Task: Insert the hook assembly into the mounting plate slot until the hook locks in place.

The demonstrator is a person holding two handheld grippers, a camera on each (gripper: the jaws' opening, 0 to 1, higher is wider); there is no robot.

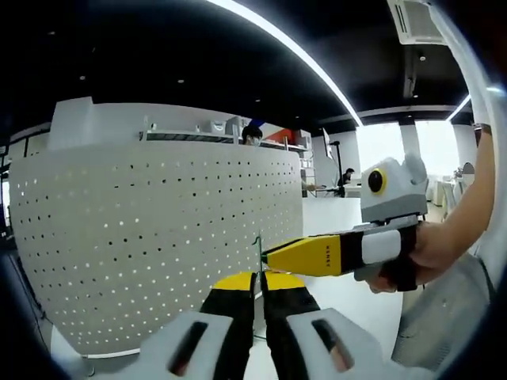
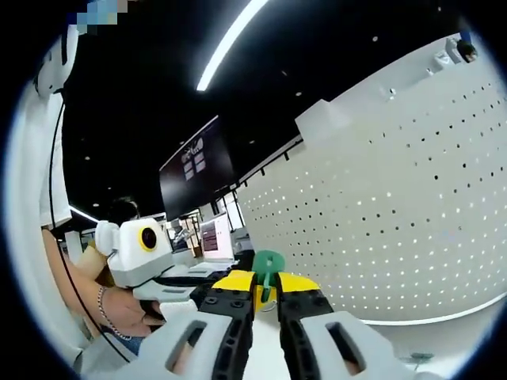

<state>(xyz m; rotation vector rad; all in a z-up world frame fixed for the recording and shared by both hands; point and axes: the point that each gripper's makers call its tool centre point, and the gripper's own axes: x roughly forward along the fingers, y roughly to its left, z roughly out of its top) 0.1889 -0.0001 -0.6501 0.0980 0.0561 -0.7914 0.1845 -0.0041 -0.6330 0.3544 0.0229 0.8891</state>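
The hook (image 2: pixel 267 265) is a small green piece. In the right gripper view it sticks up from between the yellow tips of the right gripper (image 2: pixel 263 291), whose two jaws are pressed close on it and pinch it. It sits low in the middle of that view, just in front of the big white board with holes (image 2: pixel 396 214). I cannot tell if the hook touches the board.

In the left gripper view a thin green bit of the hook (image 1: pixel 259 247) shows near the board with holes (image 1: pixel 158 237). It stands right where the tips of the left gripper (image 1: pixel 259 289) and the right gripper (image 1: pixel 305 255) come together. The left gripper's jaws are pushed nearly together, with only a thin gap. I cannot tell if they hold the hook or just sit next to it. The right gripper comes in from the right side, held by a hand (image 1: pixel 424 253). It has small dark writing on its yellow tip, too tiny to read.

In the right gripper view the left gripper (image 2: pixel 170 281) comes in from the left, held by a hand (image 2: pixel 119 305) with a thin bracelet (image 2: pixel 101 310). Far behind it hangs a dark screen (image 2: pixel 196 178) with white marks on it, too blurry to read.
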